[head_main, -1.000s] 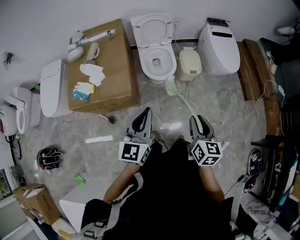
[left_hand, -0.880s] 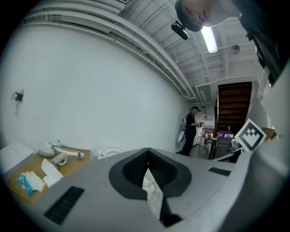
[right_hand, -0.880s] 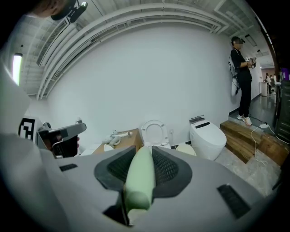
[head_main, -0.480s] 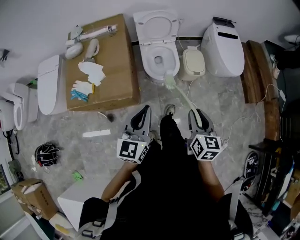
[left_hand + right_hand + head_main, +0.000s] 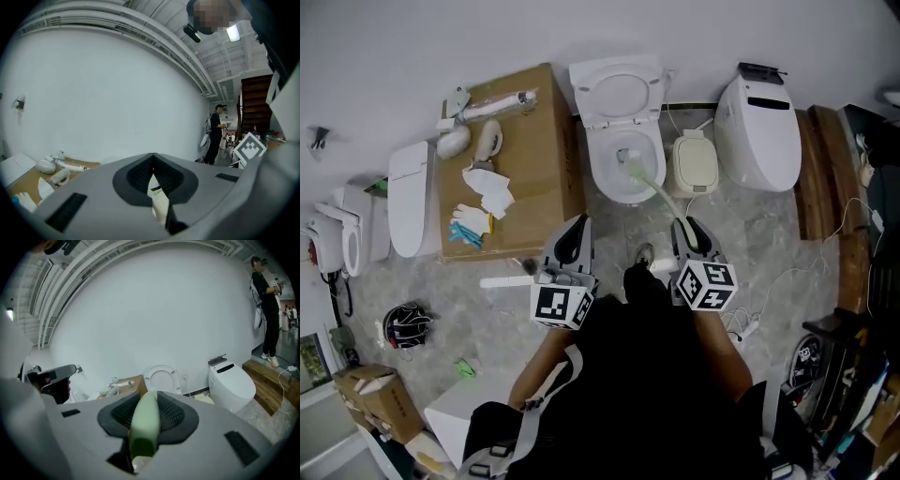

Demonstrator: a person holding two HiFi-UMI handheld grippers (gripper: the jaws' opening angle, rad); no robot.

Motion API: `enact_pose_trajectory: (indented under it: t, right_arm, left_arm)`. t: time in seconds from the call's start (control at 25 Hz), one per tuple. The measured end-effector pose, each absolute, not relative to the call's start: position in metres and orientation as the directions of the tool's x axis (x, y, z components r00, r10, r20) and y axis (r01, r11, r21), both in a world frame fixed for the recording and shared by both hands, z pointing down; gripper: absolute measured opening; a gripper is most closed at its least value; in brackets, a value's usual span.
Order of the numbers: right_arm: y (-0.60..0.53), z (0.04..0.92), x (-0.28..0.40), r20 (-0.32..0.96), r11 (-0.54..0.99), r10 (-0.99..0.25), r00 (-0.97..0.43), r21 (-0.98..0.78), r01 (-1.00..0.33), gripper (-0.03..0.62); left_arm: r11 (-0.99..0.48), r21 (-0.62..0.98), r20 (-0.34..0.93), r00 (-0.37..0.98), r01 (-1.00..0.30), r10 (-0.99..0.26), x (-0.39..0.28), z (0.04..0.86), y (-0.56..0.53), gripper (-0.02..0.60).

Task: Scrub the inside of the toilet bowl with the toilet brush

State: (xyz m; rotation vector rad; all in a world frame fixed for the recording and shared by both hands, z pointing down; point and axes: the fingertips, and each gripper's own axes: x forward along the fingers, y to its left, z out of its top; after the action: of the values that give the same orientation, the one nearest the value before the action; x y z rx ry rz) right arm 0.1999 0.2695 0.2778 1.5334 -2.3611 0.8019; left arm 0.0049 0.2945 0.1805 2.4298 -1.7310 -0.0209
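Right gripper [image 5: 687, 225]: was clamped on the handle end of the pale green toilet brush [image 5: 660, 195]. Long axis was directed from the jaws toward the toilet bowl [image 5: 598, 171], bristle head set inside it. Left gripper [image 5: 575, 227]: was held closed and empty, short of the bowl.

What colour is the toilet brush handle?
Pale green. The toilet brush handle shows best in the right gripper view, clamped between the jaws.

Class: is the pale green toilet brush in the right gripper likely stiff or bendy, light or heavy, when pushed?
Probably light: the toilet brush has a thin, plastic-looking handle. Long and gripped only at its end by the right gripper, it may flex slightly. Its smooth handle could twist between the jaws.
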Motion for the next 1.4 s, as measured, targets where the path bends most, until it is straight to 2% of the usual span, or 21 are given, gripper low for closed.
enact_pose_trajectory:
  t: [0.24,0.52,0.64,0.76,1.0,1.4]
  right_arm:
    - [0.198,0.311,0.209,0.503,0.283,-0.739,-0.448,-0.372,-0.884,0.120]
    - [0.127,0.388,0.198,0.603,0.149,-0.682,-0.413,-0.438,-0.886,0.120]
    - [0.099,0.430,0.189,0.660,0.062,-0.646,-0.383,-0.455,-0.889,0.120]
    - [0.070,0.479,0.179,0.721,-0.087,-0.597,-0.351,-0.494,-0.865,0.120]
    - [0.022,0.572,0.158,0.788,-0.439,-0.544,-0.288,-0.559,-0.703,0.120]
    - [-0.031,0.700,0.127,0.849,-0.764,-0.495,-0.182,-0.526,-0.374,0.120]
  left_arm:
    - [-0.284,0.112,0.125,0.297,-0.952,-0.947,0.014,0.184,0.236,0.008]
    - [-0.271,0.120,0.158,0.287,-0.955,-0.945,-0.004,0.206,0.165,0.008]
    - [-0.287,0.125,0.178,0.306,-0.950,-0.935,-0.013,0.223,0.127,0.008]
    - [-0.327,0.093,0.191,0.339,-0.940,-0.921,-0.017,0.238,0.084,0.008]
    - [-0.379,0.116,0.260,0.396,-0.918,-0.881,-0.031,0.281,0.007,0.008]
    - [-0.432,0.109,0.335,0.443,-0.895,-0.832,-0.061,0.357,-0.057,0.008]
